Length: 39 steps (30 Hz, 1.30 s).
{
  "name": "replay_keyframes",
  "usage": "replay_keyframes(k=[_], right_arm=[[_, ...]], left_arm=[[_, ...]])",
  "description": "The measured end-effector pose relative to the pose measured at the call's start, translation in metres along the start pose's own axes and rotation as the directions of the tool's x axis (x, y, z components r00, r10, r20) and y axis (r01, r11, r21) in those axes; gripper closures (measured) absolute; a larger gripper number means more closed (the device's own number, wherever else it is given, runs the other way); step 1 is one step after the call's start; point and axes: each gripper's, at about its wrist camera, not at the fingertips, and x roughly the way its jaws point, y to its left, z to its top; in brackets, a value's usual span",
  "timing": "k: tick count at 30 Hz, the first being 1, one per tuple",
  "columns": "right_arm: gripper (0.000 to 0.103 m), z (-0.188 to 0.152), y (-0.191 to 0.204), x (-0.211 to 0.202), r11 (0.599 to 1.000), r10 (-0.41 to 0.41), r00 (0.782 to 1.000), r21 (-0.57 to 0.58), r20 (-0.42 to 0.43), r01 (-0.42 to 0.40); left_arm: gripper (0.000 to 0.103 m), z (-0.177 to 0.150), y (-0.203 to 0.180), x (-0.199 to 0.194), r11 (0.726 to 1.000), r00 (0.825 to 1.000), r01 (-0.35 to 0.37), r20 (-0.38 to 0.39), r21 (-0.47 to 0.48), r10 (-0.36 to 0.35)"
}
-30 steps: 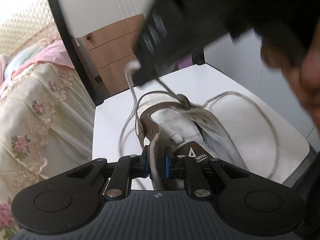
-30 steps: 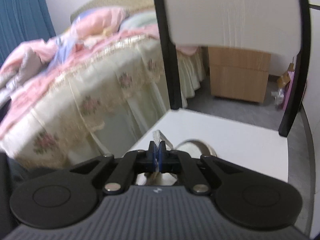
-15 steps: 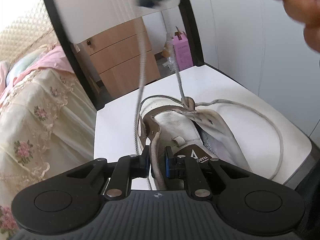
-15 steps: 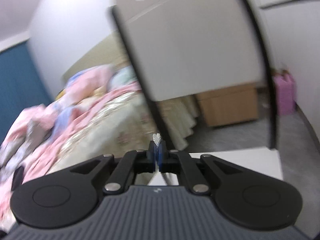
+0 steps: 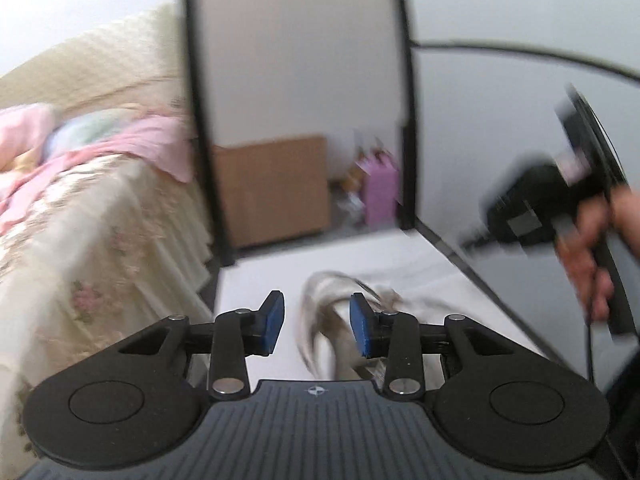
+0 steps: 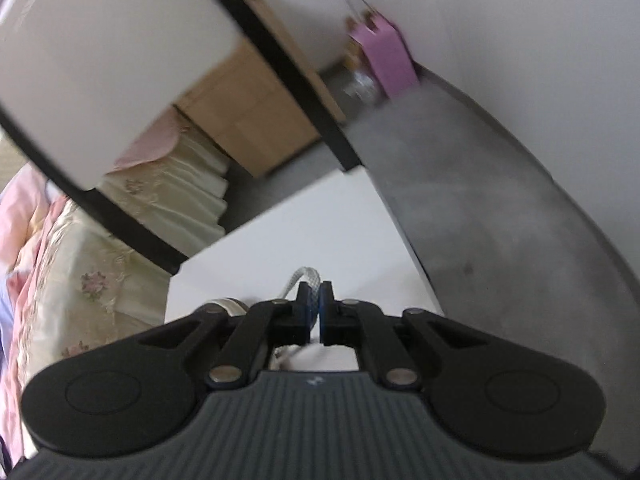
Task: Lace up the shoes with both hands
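Observation:
In the left wrist view my left gripper (image 5: 316, 326) is open and empty, its blue pads wide apart. The white and brown shoe (image 5: 340, 320) shows blurred between and below them on the white table (image 5: 260, 284). The right gripper's black body (image 5: 536, 208) is held in a hand at the right, above the table. In the right wrist view my right gripper (image 6: 315, 305) is shut on the grey shoelace (image 6: 306, 278), which loops out above the pads. A bit of the shoe (image 6: 228, 305) shows below left.
A bed with a floral cover (image 5: 80, 240) lies to the left. A black-framed white panel (image 5: 296, 80) stands behind the table. A wooden cabinet (image 5: 276, 188) and a pink bag (image 5: 380, 196) stand on the floor beyond. A white wall (image 5: 500, 120) is at the right.
My left gripper has let go of the shoe's edge, opened and lifted. My right gripper, still shut on the lace, swung from high up down to the right of the table.

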Motion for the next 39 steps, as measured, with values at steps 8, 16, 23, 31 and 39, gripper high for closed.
replay_keyframes(k=[8, 16, 23, 31, 39], right_arm=[[0.088, -0.011, -0.01, 0.008, 1.0, -0.021, 0.998, 0.016, -0.051, 0.021], [0.057, -0.002, -0.008, 0.004, 1.0, 0.002, 0.999, -0.011, -0.033, -0.003], [0.055, 0.012, -0.019, -0.003, 0.997, 0.067, 0.998, 0.025, -0.016, -0.066], [0.054, 0.021, -0.029, -0.011, 0.987, 0.132, 0.991, 0.092, -0.017, -0.13], [0.054, 0.02, -0.022, -0.012, 0.984, 0.16, 0.987, 0.085, -0.029, -0.157]], left_arm=[[0.061, -0.001, 0.072, 0.054, 0.937, 0.984, -0.116, -0.167, -0.33, 0.063], [0.061, -0.016, 0.121, 0.103, 0.82, 0.94, -0.247, -0.332, -0.516, 0.074], [0.062, -0.037, 0.142, 0.136, 0.742, 0.916, -0.279, -0.401, -0.61, 0.015], [0.064, -0.044, 0.145, 0.139, 0.705, 0.917, -0.276, -0.398, -0.653, -0.01], [0.075, -0.048, 0.144, 0.141, 0.678, 0.914, -0.274, -0.405, -0.682, -0.038]])
